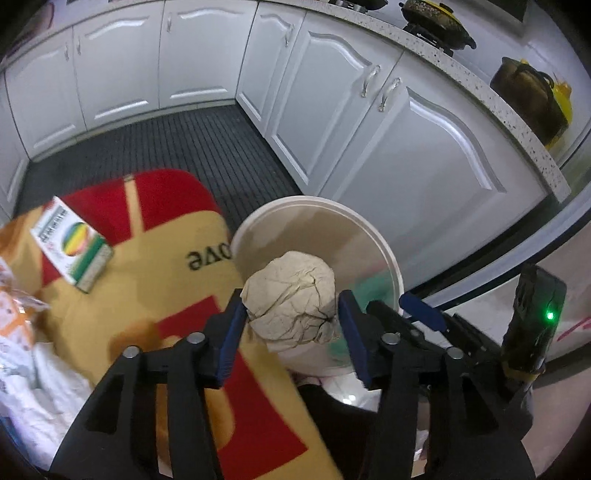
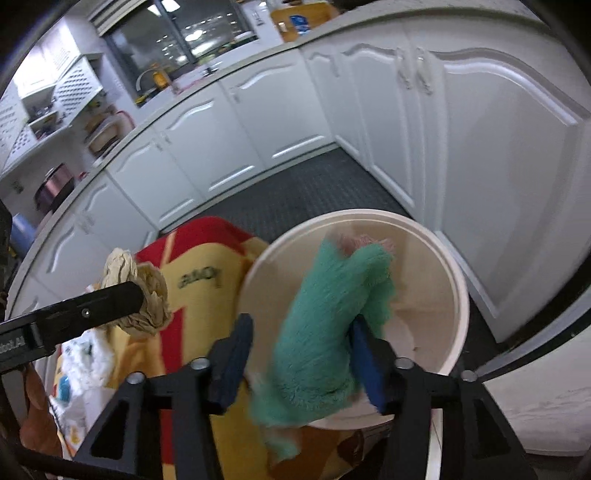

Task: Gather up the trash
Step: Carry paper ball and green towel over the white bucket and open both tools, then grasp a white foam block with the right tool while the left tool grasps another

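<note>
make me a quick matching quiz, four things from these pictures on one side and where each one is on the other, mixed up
Things:
1. paper ball
2. green cloth
3. small box
4. yellow pot

Places:
A. lying on the red and yellow mat
B. on the counter
C. between the left gripper fingers
D. at the right gripper, over the white bucket

Pairs: 1-C, 2-D, 3-A, 4-B

Both wrist views close, angled down; share bin (image 1: 391,258) (image 2: 458,280), cabinets.
</note>
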A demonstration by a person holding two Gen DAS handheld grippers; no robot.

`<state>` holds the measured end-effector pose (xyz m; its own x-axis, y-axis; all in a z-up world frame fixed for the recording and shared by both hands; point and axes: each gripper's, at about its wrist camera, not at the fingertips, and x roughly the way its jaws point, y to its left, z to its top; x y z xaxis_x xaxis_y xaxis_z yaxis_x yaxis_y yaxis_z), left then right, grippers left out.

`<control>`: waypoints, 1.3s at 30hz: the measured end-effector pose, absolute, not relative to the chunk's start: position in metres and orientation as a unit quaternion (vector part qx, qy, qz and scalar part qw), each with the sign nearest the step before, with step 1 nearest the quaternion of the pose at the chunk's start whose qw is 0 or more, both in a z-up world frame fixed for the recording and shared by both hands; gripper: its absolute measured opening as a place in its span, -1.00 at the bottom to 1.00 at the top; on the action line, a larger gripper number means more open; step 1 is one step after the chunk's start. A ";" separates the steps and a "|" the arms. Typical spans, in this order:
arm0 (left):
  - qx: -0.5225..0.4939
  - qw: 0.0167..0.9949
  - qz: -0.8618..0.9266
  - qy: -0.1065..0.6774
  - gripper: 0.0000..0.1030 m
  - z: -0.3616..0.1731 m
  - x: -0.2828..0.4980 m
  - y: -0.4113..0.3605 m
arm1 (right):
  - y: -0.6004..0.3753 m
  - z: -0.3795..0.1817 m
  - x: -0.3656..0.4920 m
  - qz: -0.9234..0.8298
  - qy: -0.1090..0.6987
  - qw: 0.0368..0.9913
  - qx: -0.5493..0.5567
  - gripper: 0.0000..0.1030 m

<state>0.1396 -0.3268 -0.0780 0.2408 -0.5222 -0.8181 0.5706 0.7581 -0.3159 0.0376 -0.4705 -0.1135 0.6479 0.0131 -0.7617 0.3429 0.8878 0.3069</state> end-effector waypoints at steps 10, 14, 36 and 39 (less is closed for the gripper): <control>0.031 0.801 -0.327 0.500 0.17 -0.080 0.137 -0.314 | -0.471 -0.124 0.031 -0.074 0.418 0.875 0.234 0.28; 0.037 0.816 -0.315 0.483 0.17 -0.072 0.134 -0.305 | -0.464 -0.122 0.033 -0.069 0.417 0.877 0.229 0.30; 0.070 0.891 -0.212 0.395 0.17 -0.028 0.108 -0.207 | -0.381 -0.076 0.034 -0.024 0.392 0.905 0.163 0.44; 0.064 0.894 -0.200 0.395 0.17 -0.026 0.106 -0.186 | -0.367 -0.072 0.037 -0.012 0.392 0.906 0.158 0.45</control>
<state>0.1060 -0.1861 -0.0256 0.6081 -0.3068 -0.7322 0.4083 0.9118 -0.0429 0.0371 -0.3669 -0.0721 0.6926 0.1017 -0.7142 0.1456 0.9499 0.2765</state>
